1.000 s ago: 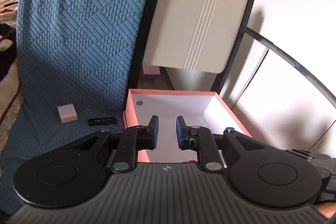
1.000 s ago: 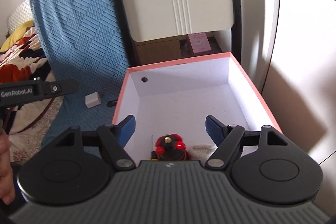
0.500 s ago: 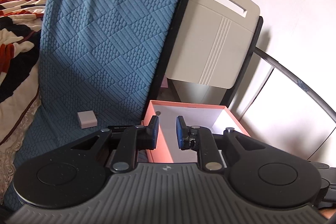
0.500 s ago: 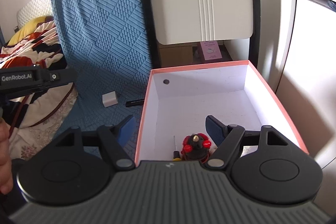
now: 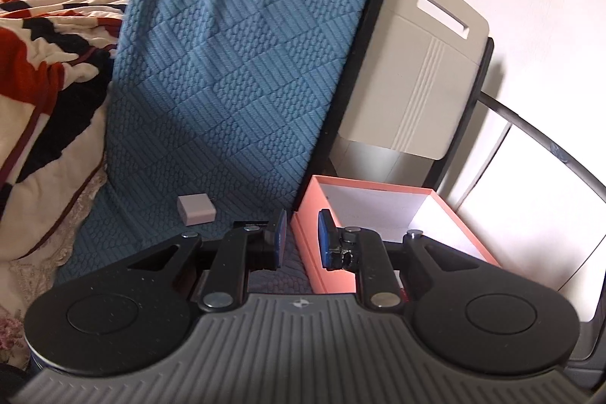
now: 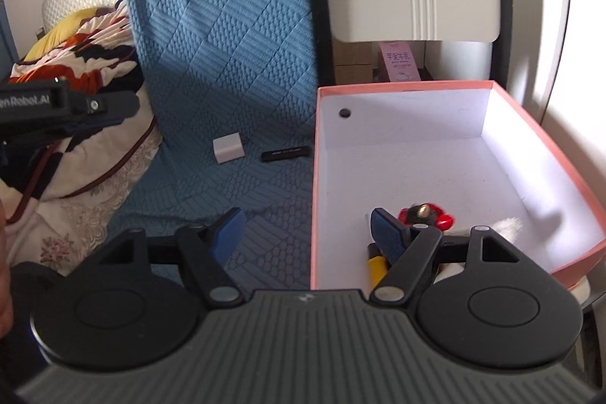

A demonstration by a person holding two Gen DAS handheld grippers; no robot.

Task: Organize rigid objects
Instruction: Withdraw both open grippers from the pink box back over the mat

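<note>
I see a blue quilted cover (image 6: pixel 227 36) spread over the bed as the surface carrying the loose things. On it lie a small white cube-shaped charger (image 6: pixel 227 148) and, just to its right but apart from it, a slim black stick (image 6: pixel 286 153). The stick's far end lies close to the wall of an open pink box (image 6: pixel 538 118). A patterned blanket (image 5: pixel 41 36) is bunched along the cover's left edge.

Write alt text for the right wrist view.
An open right claw hovers over a blue textured blanket beside a pink cardboard box with a white interior holding a red-knobbed item. A small white cube and thin black stick lie on the blanket.
</note>
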